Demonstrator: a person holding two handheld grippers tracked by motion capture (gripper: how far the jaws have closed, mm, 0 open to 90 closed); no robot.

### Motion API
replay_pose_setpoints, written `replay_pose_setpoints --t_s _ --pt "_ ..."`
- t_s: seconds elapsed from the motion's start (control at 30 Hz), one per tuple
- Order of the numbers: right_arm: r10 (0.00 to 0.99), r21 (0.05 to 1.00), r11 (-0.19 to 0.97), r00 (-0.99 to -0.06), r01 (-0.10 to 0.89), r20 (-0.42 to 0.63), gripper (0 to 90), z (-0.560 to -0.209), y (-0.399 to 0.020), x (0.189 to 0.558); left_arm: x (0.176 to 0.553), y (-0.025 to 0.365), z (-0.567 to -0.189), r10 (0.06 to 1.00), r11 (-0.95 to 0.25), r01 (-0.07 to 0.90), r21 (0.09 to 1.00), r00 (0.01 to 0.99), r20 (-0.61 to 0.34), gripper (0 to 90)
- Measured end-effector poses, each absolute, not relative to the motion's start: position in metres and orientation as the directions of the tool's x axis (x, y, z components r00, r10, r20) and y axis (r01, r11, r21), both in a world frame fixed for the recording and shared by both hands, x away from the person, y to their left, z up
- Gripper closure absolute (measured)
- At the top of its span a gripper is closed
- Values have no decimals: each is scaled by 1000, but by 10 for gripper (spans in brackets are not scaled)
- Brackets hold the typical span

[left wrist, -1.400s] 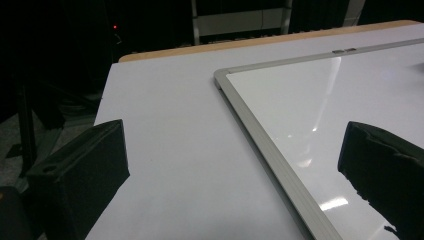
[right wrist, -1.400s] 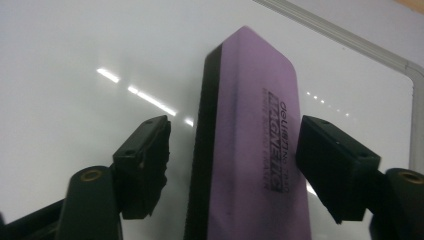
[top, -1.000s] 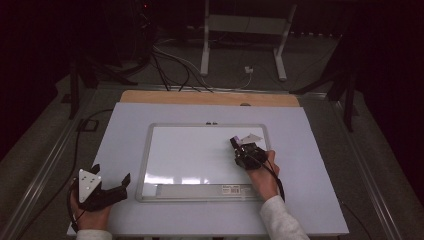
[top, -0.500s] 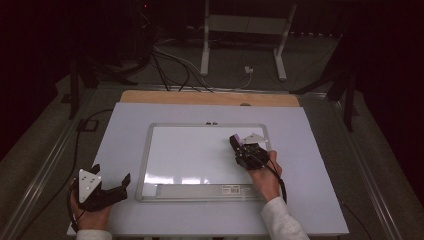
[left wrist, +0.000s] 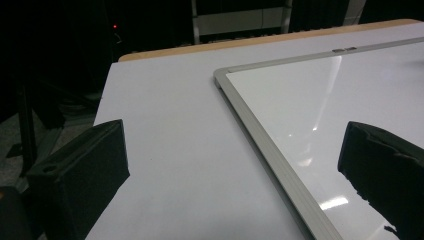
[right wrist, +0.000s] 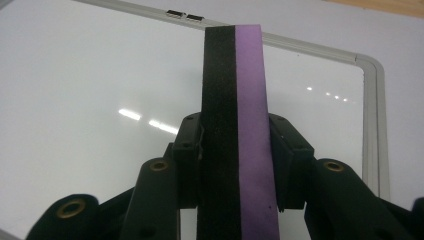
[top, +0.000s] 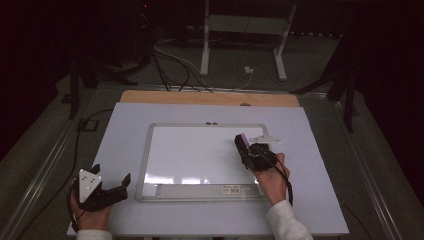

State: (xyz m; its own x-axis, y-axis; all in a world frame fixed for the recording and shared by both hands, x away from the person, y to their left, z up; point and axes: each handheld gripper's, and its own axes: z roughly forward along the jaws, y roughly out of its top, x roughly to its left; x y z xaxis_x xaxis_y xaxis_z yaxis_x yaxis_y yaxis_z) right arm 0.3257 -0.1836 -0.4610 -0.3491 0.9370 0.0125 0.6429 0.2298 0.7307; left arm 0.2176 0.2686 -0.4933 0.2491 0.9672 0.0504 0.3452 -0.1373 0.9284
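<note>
Pale lavender-white table top, rectangular, with a strip of bare wood along its far edge. Lying flat in the middle – a whiteboard in a silver frame with rounded corners, its writing face blank and glossy with light reflections, a narrow tray strip along its near edge. Beside the table's left edge – a dark cable trailing past a small black block.

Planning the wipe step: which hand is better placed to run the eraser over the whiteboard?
Right. The right gripper is already shut on the eraser, over the whiteboard. The left gripper sits open off the board's left edge, holding nothing.
</note>
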Motion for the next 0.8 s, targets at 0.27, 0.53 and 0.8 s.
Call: replay_pose_setpoints --t_s 0.27,0.53,0.8 --pt "951 717 190 -307 671 36 628 -456 -190 319 218 268 -493 967 -137 346 928 249 50 6" --pt "958 707 166 -283 687 50 627 -455 -198 311 218 268 -493 967 -137 346 928 249 50 6" --pt "963 707 146 -264 692 60 628 -457 -205 301 218 268 -493 968 -136 346 928 247 50 6"
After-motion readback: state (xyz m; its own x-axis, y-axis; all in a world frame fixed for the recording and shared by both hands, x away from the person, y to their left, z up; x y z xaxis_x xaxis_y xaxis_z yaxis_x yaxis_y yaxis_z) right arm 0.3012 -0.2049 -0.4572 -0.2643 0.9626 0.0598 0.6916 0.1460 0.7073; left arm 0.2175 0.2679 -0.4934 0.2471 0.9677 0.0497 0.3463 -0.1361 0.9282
